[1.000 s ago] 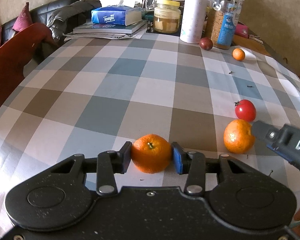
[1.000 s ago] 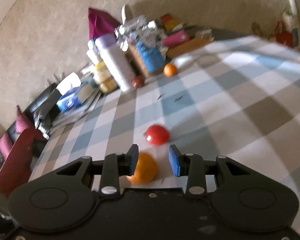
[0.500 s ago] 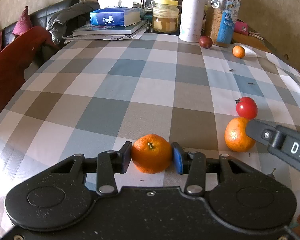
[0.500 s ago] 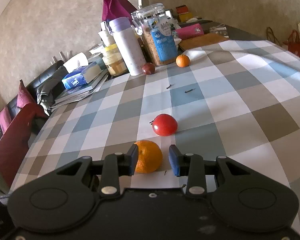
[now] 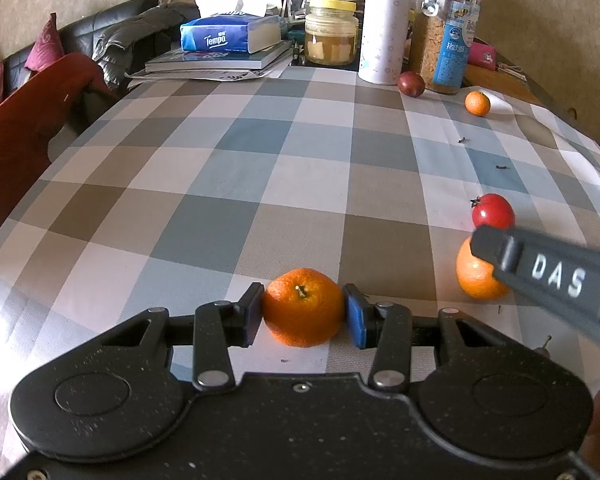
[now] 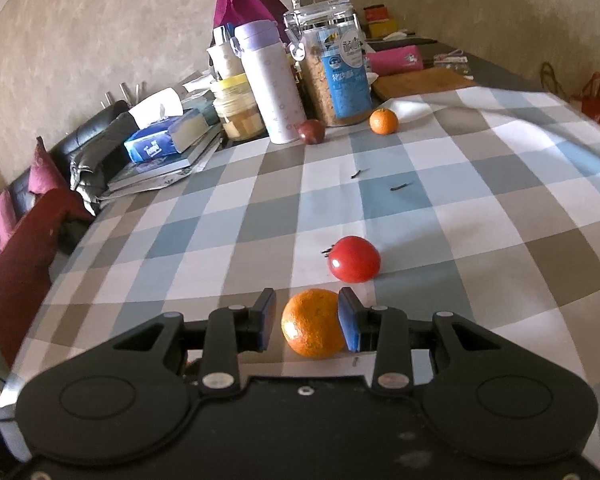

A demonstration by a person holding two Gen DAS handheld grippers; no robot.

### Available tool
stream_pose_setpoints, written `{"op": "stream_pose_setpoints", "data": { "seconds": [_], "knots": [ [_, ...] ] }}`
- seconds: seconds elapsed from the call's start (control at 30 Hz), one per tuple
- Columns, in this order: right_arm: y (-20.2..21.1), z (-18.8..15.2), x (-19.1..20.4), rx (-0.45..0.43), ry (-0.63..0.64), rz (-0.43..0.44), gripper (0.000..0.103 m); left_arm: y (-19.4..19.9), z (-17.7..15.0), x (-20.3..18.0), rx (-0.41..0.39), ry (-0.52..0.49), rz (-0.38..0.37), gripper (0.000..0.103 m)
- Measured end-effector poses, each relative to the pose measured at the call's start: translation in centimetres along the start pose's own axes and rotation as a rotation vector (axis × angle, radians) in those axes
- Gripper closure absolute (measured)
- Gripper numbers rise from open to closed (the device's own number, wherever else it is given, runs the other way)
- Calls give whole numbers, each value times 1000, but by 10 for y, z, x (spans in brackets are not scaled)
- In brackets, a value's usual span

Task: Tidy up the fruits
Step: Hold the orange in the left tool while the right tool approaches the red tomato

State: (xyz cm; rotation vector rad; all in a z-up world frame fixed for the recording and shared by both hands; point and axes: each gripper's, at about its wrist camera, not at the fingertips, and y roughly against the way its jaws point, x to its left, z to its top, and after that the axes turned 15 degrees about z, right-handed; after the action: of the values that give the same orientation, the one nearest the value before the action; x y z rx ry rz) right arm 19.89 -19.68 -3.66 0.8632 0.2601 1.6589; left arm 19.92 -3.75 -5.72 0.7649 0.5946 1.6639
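Note:
My left gripper (image 5: 303,314) is shut on an orange mandarin (image 5: 302,306) that rests on the checked tablecloth (image 5: 236,184). My right gripper (image 6: 307,320) is open around a second mandarin (image 6: 312,322); its right pad touches the fruit and a gap shows on the left. That mandarin also shows in the left wrist view (image 5: 476,276), partly behind the right gripper's finger (image 5: 548,268). A red tomato (image 6: 354,258) lies just beyond it. A small orange (image 6: 383,121) and a dark red fruit (image 6: 311,131) lie at the far end.
At the far end stand a lilac flask (image 6: 270,84), a cereal jar (image 6: 334,64), a yellow-lidded jar (image 5: 332,36) and a tissue box on books (image 5: 230,36). A dark red chair (image 5: 24,120) stands at the left edge. Small dark bits (image 6: 400,188) lie on the cloth.
My right gripper has moved forward and levelled, so the second mandarin now sits between its fingers. My left gripper and its mandarin have stayed in place.

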Motion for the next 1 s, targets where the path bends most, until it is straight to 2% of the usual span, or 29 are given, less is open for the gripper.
{"op": "stream_pose_setpoints", "data": {
  "seconds": [0.07,0.23,0.67,0.83,1.0],
  "knots": [
    [1,-3,-2,5,8,-11,64,0,0,1,2,7,-4,50],
    [2,-7,-10,48,-53,34,61,-1,1,2,5,19,-8,50],
    [-2,-8,-10,61,-89,38,60,-2,1,6,14,57,-30,50],
    [-7,-8,-14,107,-117,50,60,-3,2,12,26,98,-54,50],
    [-7,-11,-8,100,-90,30,62,-3,2,11,23,100,-54,50]
  ]
}}
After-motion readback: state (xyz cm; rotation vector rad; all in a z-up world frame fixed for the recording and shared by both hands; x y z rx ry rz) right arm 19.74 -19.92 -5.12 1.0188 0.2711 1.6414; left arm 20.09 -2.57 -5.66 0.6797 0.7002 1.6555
